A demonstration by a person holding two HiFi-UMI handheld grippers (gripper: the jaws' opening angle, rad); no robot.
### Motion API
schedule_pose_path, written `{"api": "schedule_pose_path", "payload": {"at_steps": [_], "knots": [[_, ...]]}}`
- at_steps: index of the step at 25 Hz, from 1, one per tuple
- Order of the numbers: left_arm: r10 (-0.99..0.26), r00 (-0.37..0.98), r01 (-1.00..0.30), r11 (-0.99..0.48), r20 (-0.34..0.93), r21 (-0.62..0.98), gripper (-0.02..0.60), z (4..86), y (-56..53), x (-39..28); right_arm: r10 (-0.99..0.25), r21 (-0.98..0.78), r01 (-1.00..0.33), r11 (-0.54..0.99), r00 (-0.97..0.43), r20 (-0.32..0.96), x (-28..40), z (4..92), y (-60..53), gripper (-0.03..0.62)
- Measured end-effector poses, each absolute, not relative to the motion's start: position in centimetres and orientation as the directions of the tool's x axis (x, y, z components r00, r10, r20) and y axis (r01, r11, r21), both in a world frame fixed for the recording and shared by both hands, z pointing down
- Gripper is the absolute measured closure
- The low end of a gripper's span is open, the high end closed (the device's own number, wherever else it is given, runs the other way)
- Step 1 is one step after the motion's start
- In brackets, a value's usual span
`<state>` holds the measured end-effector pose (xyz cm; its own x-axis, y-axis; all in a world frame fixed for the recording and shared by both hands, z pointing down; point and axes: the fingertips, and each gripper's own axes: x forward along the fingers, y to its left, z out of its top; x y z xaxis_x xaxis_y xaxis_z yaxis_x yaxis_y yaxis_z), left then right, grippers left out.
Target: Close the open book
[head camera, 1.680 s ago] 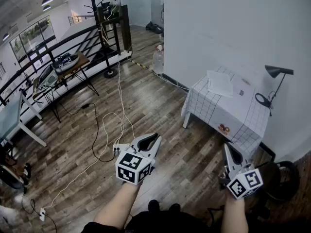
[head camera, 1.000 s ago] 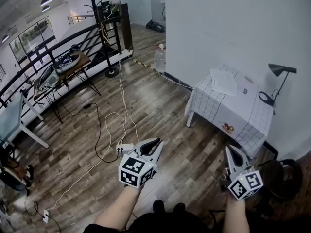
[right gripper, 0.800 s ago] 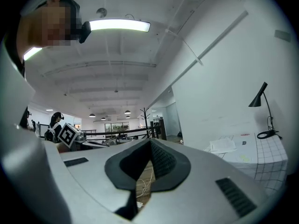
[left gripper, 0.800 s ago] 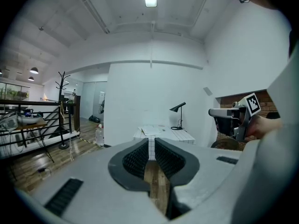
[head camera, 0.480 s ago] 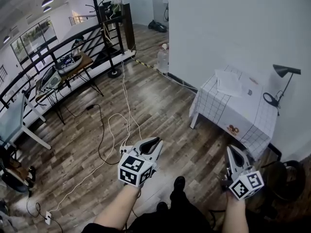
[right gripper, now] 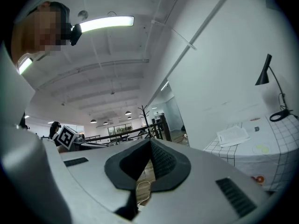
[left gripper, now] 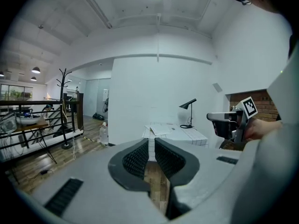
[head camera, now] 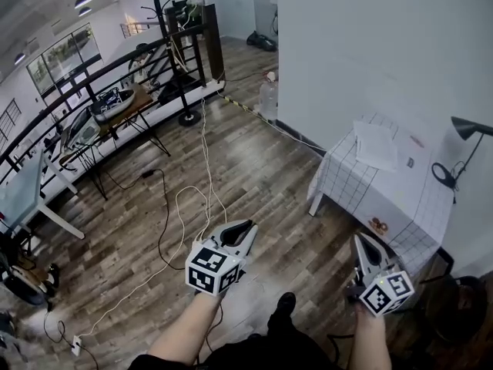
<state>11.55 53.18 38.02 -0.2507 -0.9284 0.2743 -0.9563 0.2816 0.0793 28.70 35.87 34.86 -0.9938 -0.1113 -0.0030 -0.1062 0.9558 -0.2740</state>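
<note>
The open book [head camera: 376, 145] lies flat with white pages up on a small table under a checked cloth [head camera: 362, 187], far ahead at the right by the white wall. My left gripper [head camera: 248, 227] hangs over the wood floor, well short of the table; its jaws stand a narrow slit apart, holding nothing. My right gripper [head camera: 359, 240] is near the table's front corner, shut and holding nothing. In the left gripper view the book [left gripper: 161, 129] shows just above the left gripper [left gripper: 151, 143]. The right gripper view has the book [right gripper: 233, 135] right of the right gripper [right gripper: 150, 142].
A black desk lamp [head camera: 464, 141] stands on the table beyond the book. White cables [head camera: 185, 206] trail over the floor ahead of me. A water jug [head camera: 268, 99] sits by the wall. A black railing [head camera: 115, 68], desks and a coat stand [head camera: 163, 6] lie left.
The view has advanced across the floor, and the table has slid right and slightly nearer. A foot now steps forward below. Both grippers keep their pose in front of me.
</note>
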Motion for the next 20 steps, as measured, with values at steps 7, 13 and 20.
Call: {"api": "schedule_pose_path", "payload": {"at_steps": [7, 13, 20], "knots": [[-0.925, -0.248, -0.960, 0.275, 0.287, 0.057, 0.534, 37.1, 45.4, 6.2, -0.093, -0.313, -0.088, 0.946, -0.996, -0.003, 22.5, 35.0, 27.9, 0.599], [-0.925, -0.250, -0.962, 0.270, 0.287, 0.033, 0.534, 36.4, 38.7, 3.5, -0.083, -0.307, -0.081, 0.948, -0.997, 0.007, 19.9, 34.8, 21.9, 0.599], [-0.944, -0.189, -0.976, 0.211, 0.272, 0.054, 0.534, 36.6, 32.5, 2.8, -0.124, -0.286, -0.121, 0.951, -0.992, 0.008, 19.4, 34.3, 17.1, 0.599]]}}
